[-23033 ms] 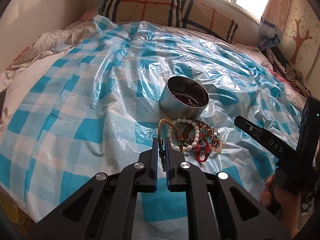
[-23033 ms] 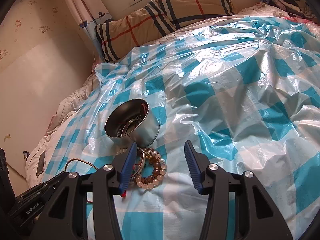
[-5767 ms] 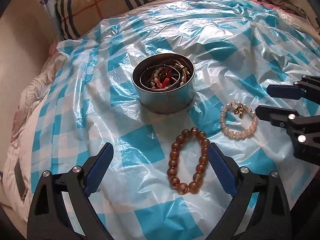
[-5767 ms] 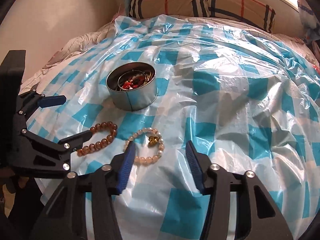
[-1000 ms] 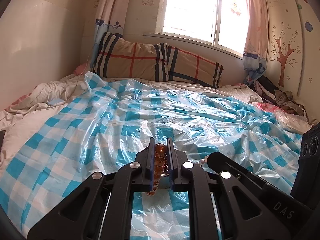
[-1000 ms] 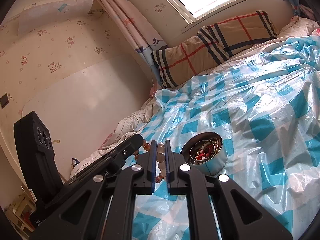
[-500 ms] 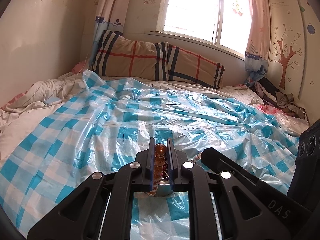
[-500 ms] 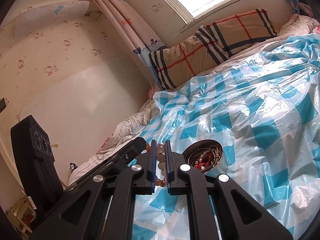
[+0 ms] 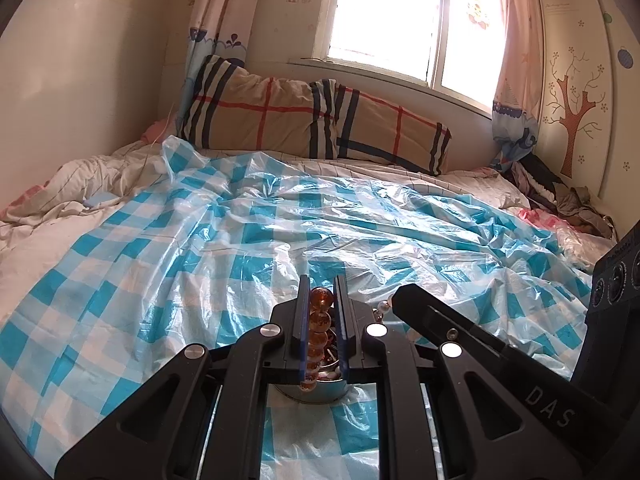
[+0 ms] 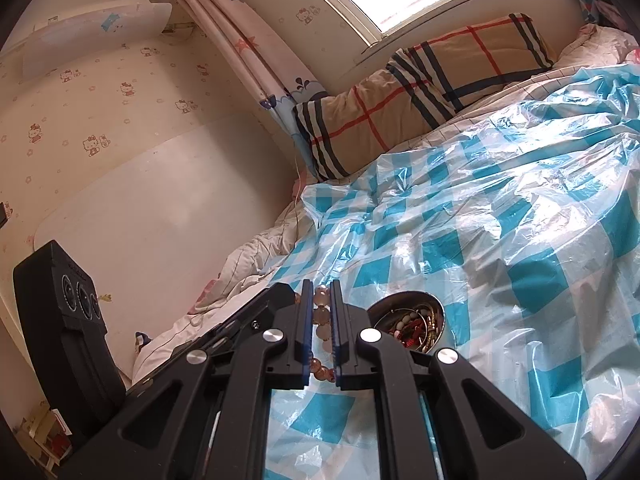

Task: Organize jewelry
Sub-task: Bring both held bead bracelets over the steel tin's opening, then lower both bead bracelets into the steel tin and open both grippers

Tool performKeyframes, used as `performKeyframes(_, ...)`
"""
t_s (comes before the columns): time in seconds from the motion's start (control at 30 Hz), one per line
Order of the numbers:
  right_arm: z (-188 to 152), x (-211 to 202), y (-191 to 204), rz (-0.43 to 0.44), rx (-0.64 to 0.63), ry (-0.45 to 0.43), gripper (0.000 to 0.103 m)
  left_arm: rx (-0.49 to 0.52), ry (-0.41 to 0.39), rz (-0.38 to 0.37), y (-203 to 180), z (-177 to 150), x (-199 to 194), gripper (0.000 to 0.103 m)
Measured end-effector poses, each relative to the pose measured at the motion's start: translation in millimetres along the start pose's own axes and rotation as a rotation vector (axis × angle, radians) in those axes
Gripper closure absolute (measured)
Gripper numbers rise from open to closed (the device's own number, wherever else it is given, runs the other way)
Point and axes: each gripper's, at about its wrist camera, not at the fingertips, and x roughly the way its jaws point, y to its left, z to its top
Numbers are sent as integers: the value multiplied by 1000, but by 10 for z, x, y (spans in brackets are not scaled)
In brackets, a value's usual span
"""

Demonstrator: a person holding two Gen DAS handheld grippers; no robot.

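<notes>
Left gripper [image 9: 323, 300] pinched the brown bead bracelet [image 9: 319, 325] between its jaws, right gripper [image 10: 322, 295] squeezed the pale bead bracelet [image 10: 321, 315], round tin [image 10: 412, 323] sat probably just below both, on checked plastic sheet [image 10: 500, 248]

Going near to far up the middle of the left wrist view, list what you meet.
Metal tin → amber bead bracelet clamped in the left gripper → blue checked plastic sheet → plaid pillow → window.
</notes>
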Motion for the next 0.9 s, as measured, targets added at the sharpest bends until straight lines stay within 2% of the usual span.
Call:
performKeyframes(0.63,62,204,-137,-21,33,29,92,-19,38,-11,36,15,264,92)
performKeyframes(0.73,68,188,-165,-36,43,24,92,-28,74,-30,53,11,373,92)
performKeyframes(0.83,84,159,-232,-60,66,12,92,-60,171,-76,96,-25,589,87)
performKeyframes(0.9,87,138,-301,-89,90,10,92,-107,199,-96,178,-39,652,75)
